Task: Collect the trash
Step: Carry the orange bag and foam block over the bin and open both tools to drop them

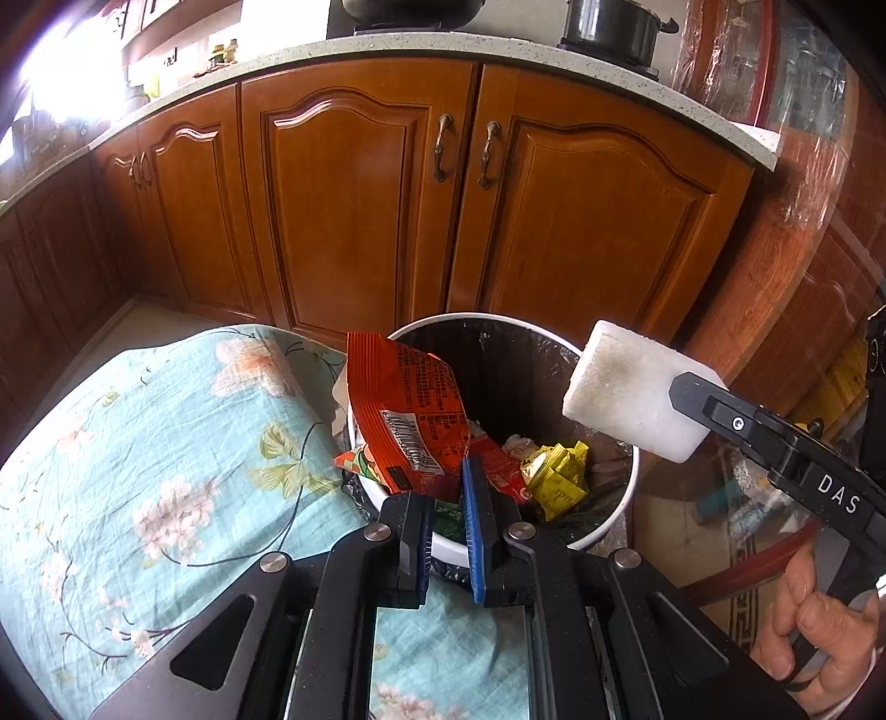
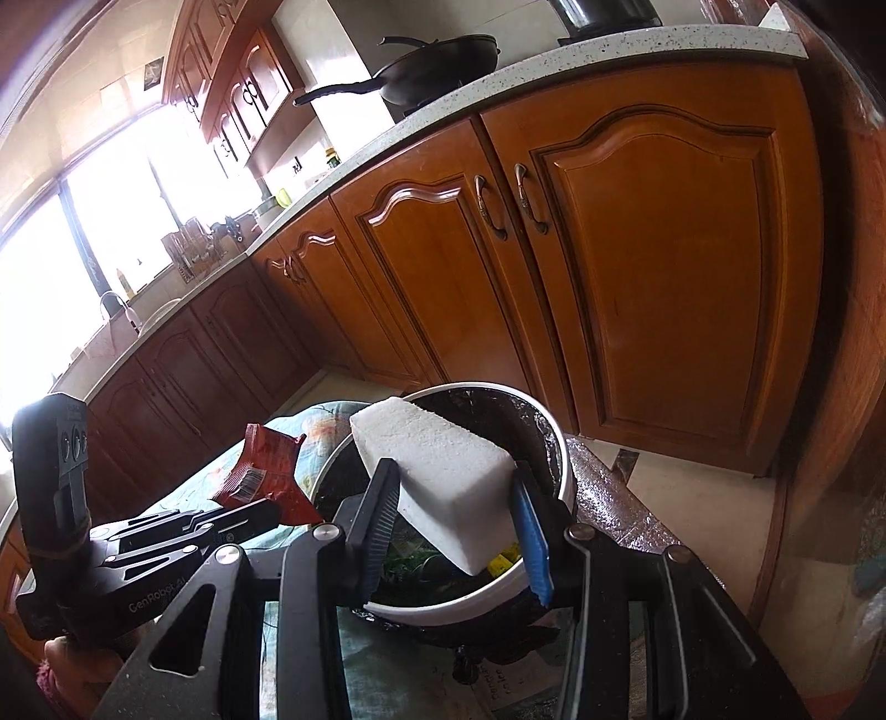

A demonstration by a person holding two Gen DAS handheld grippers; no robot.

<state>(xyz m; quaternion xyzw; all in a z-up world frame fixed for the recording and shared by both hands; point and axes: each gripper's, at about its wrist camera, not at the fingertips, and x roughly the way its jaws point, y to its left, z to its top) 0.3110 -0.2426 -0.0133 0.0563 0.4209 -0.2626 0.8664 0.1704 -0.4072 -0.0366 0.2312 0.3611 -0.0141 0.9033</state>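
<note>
Left gripper: the left gripper (image 1: 447,487), black with blue ribbed pads, is clamped on the lower edge of a crumpled orange-red plastic snack wrapper (image 1: 407,412) with a white barcode label.
Snack wrapper: it stands upward from the jaws, over the near-left rim of the bin. In the right wrist view the same wrapper (image 2: 264,471) is seen left of the bin.
Right gripper: the right gripper (image 2: 457,518) grasps a white rectangular foam block (image 2: 437,476) between its two pads, one pad on each long side.
Foam block: it is held in the air above the opening of the bin. In the left wrist view the block (image 1: 637,390) is over the right rim.
Bin: a round white trash bin (image 1: 623,512) with a black liner, standing on the floor just beside the cloth.
Inside the bin: crumpled yellow wrappers (image 1: 559,476) and some red packaging.
Cloth: a light blue cloth with flower print (image 1: 166,443) covers the surface left of the bin.
Behind: brown wooden cabinet doors (image 1: 354,205) under a speckled light countertop (image 2: 609,52).
Hand: a person's hand (image 1: 819,637) holds the handle of the right gripper.
</note>
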